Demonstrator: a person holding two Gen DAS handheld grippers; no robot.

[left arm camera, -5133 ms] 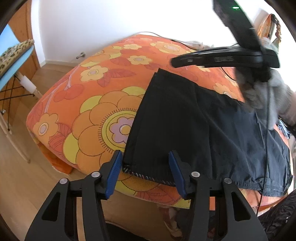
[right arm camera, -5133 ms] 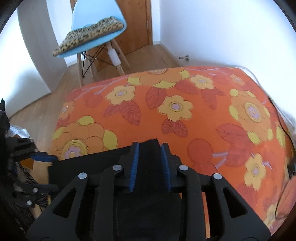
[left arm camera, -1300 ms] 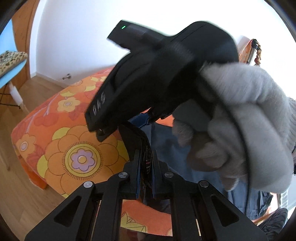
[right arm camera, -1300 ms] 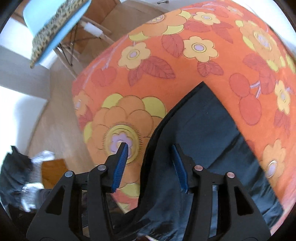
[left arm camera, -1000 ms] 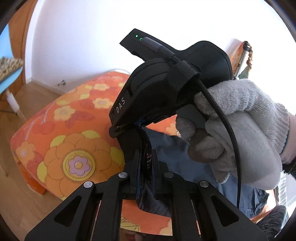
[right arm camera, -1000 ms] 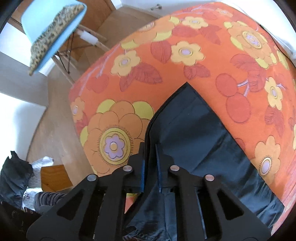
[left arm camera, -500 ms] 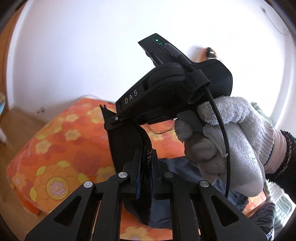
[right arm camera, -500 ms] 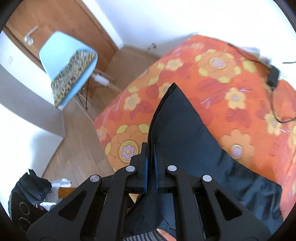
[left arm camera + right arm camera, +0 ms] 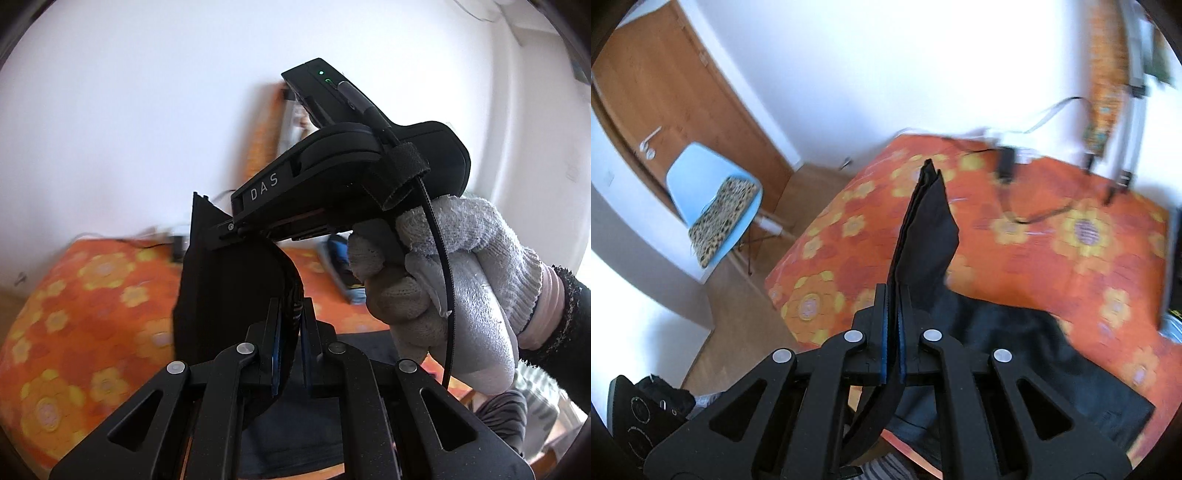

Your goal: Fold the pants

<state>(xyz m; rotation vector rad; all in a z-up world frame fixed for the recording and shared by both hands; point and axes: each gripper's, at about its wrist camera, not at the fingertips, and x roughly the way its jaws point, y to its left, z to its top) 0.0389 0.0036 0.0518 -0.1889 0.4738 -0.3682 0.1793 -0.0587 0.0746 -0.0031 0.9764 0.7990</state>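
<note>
In the left view, your left hand-held gripper (image 9: 290, 354) pinches the pants (image 9: 229, 295), raised above the bed (image 9: 74, 314). In the right view, your right hand-held gripper (image 9: 892, 332) pinches them too; the far end lies on the bed, so the fold seems only started.

Bright daylight, blown-out white walls, motion blur, fisheye warp

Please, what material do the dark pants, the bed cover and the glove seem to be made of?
Pants: probably thin woven cotton, matte; they drape and crease softly. Both grippers pinch them.
Bed cover: seemingly printed fabric, orange with flowers, no shine; blur hides the weave.
Glove: knitted yarn, light grey, fuzzy; ribbed cuff shows.
</note>
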